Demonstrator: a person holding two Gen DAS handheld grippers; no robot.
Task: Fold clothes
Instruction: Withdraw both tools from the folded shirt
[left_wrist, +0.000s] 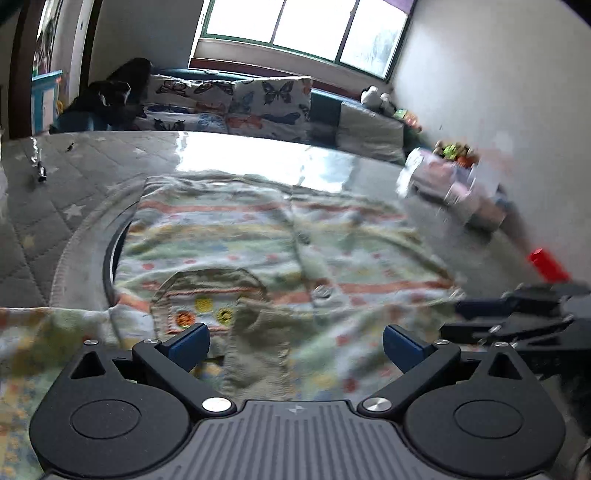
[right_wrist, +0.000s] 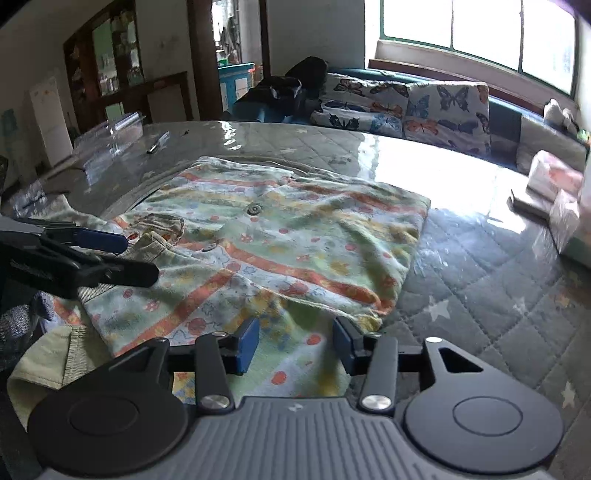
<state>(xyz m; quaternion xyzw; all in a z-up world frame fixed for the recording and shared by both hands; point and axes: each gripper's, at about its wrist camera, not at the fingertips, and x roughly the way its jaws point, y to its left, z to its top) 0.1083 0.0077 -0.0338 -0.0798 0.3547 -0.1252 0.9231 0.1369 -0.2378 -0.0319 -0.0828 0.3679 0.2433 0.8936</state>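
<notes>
A small pale green patterned garment with orange stripes, buttons and a chest pocket lies spread on the table; it also shows in the right wrist view. My left gripper is open just above its near part, blue pads wide apart, nothing between them. My right gripper is open over the garment's near hem, with cloth lying under the gap. The left gripper appears from the side in the right wrist view. The right gripper shows at the right edge of the left wrist view.
The table has a grey quilted star cover under clear plastic. Boxes and packets stand at its far right. A clear plastic box and a pen lie far left. A butterfly-cushioned sofa runs behind.
</notes>
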